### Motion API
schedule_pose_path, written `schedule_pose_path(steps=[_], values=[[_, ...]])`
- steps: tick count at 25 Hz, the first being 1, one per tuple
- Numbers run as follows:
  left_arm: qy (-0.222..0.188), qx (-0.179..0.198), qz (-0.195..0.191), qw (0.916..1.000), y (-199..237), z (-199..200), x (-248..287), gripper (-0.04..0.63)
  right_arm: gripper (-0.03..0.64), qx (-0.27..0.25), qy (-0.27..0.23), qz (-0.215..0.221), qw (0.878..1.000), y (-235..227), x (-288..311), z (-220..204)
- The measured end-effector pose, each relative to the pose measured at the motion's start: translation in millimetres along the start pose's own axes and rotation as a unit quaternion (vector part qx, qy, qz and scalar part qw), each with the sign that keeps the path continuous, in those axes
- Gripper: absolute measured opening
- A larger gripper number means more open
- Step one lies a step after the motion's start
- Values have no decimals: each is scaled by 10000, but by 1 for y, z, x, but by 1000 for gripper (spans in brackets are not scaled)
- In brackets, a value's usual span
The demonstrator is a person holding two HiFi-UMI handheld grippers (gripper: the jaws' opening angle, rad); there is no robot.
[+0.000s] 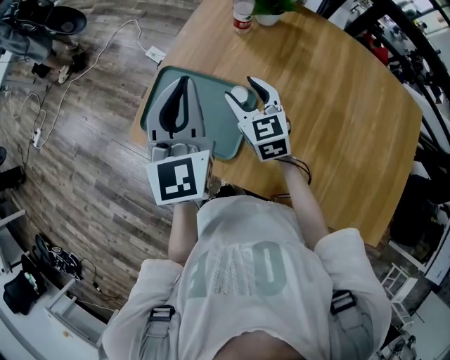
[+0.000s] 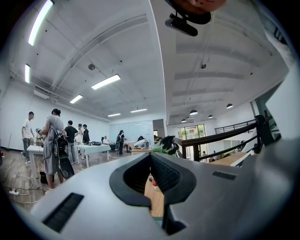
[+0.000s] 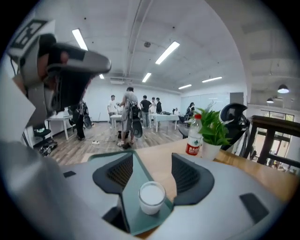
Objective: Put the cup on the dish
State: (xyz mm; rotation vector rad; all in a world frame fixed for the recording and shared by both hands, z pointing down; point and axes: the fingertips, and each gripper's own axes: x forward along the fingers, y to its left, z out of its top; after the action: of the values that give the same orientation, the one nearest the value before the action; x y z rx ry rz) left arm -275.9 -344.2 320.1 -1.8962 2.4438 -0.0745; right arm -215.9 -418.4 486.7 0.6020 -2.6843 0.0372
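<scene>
Standing between parted jaws of the right tool (image 3: 152,157) is the cup (image 3: 151,197).

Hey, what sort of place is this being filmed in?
Likely an open-plan office or lab workspace: people standing round white tables, ceiling strip lights, and power cables trailing across the wooden floor.

Wooden table (image 1: 337,105) in front of you, plank floor (image 1: 84,190) beneath it. At the table's far edge, a clear bottle (image 1: 242,15) with a red label stands just beside a potted plant (image 3: 212,129) in a white pot. To your left, a white cable (image 1: 70,79) trails across the floor to a power strip (image 1: 36,138). Further back, several people (image 3: 129,115) stand around white desks (image 3: 161,118). Strip lights (image 2: 105,81) are lit overhead.
</scene>
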Motion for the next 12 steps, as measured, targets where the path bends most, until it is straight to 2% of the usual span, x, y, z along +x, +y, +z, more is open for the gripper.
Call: schedule_pose_path(steps=[1, 4, 7, 12], values=[[-30, 1, -26, 10000, -2, 1, 0, 9, 261, 104, -295, -60, 9995, -3, -12, 18], [-88, -6, -166, 9998, -10, 3, 1, 10, 148, 362, -1149, -194, 9925, -11, -52, 70], [-216, -37, -316, 9993, -21, 11, 2, 9, 84, 263, -1774, -268, 9834, -13, -93, 110], [-407, 8, -573, 9975, -36, 22, 2, 9, 37, 83, -2373, -715, 9688, -19, -142, 145]])
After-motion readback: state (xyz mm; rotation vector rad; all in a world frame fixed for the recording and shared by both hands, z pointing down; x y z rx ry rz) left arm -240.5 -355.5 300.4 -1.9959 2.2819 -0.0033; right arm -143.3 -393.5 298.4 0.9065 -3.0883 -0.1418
